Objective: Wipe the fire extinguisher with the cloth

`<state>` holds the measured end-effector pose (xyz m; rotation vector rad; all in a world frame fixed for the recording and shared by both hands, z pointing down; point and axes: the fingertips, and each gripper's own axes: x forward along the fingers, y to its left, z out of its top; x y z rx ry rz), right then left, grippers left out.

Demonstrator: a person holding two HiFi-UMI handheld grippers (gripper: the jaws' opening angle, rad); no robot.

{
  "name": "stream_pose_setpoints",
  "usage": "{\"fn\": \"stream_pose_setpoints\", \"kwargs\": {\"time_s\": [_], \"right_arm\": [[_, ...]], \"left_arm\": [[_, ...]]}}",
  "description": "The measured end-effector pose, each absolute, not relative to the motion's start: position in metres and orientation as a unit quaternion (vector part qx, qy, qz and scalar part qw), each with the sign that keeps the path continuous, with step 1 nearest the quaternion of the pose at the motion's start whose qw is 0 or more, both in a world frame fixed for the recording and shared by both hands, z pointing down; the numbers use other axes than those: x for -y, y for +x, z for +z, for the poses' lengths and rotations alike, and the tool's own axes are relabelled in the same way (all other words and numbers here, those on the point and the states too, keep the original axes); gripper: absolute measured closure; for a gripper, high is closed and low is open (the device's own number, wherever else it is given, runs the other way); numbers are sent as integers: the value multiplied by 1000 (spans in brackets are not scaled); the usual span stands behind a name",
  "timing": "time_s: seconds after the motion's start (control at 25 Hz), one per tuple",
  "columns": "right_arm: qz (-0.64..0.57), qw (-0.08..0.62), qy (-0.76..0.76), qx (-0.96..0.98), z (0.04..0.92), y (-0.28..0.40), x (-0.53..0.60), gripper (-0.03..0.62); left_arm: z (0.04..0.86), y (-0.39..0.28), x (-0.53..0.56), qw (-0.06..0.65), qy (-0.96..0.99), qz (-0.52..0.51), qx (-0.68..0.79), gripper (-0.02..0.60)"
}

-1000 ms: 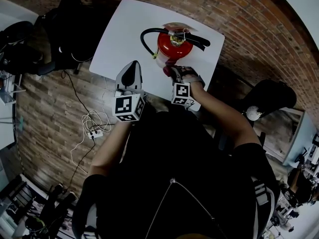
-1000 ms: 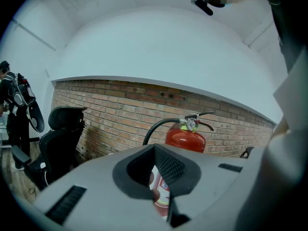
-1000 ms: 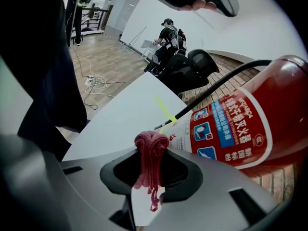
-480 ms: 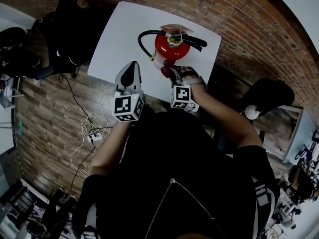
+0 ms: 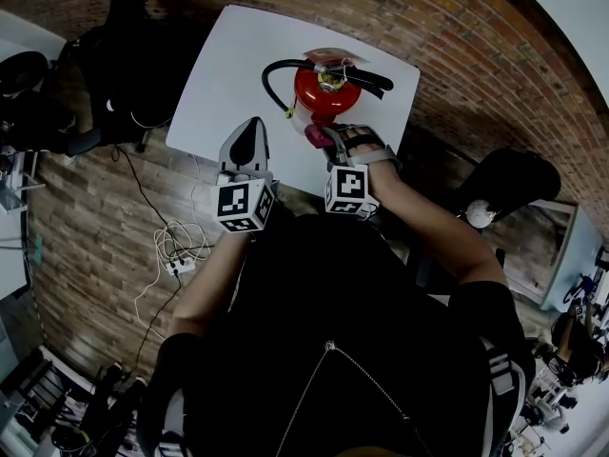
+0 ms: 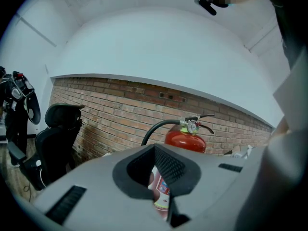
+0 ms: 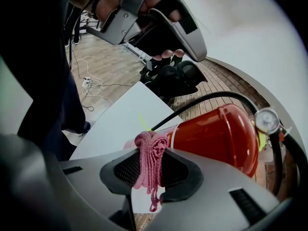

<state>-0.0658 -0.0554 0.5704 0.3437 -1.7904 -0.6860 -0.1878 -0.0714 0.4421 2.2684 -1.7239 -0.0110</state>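
Observation:
A red fire extinguisher [image 5: 324, 89] with a black hose and handle stands upright on the white table [image 5: 228, 74]. My right gripper [image 5: 326, 139] is shut on a pink knitted cloth [image 5: 315, 135], which it holds against the cylinder's near side. In the right gripper view the cloth [image 7: 150, 154] hangs bunched between the jaws, right beside the red body [image 7: 216, 131]. My left gripper [image 5: 249, 143] hovers over the table's near edge, left of the extinguisher, shut and holding nothing. In the left gripper view the extinguisher [image 6: 186, 139] rises beyond the jaws.
Black chairs [image 5: 124, 55] stand to the left of the table and another chair [image 5: 519, 184] at the right. A white cable and power strip [image 5: 176, 246] lie on the wooden floor. A brick wall [image 6: 120, 105] runs behind the table.
The right gripper with the cloth has shifted slightly along the extinguisher's near side. The left gripper has hardly moved.

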Motion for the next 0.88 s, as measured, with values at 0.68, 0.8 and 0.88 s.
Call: {"fn": "stream_pose_setpoints", "kwargs": {"time_s": [0.68, 0.8, 0.88], "right_arm": [[-296, 557, 191, 752, 484, -69, 55, 479], [-298, 554, 207, 750, 469, -70, 54, 479], [-293, 553, 216, 749, 462, -71, 53, 479]], "left_arm": [[438, -188, 68, 142, 795, -11, 590, 572], [435, -189, 67, 140, 797, -15, 587, 572], [435, -190, 67, 142, 798, -18, 585, 572]]}}
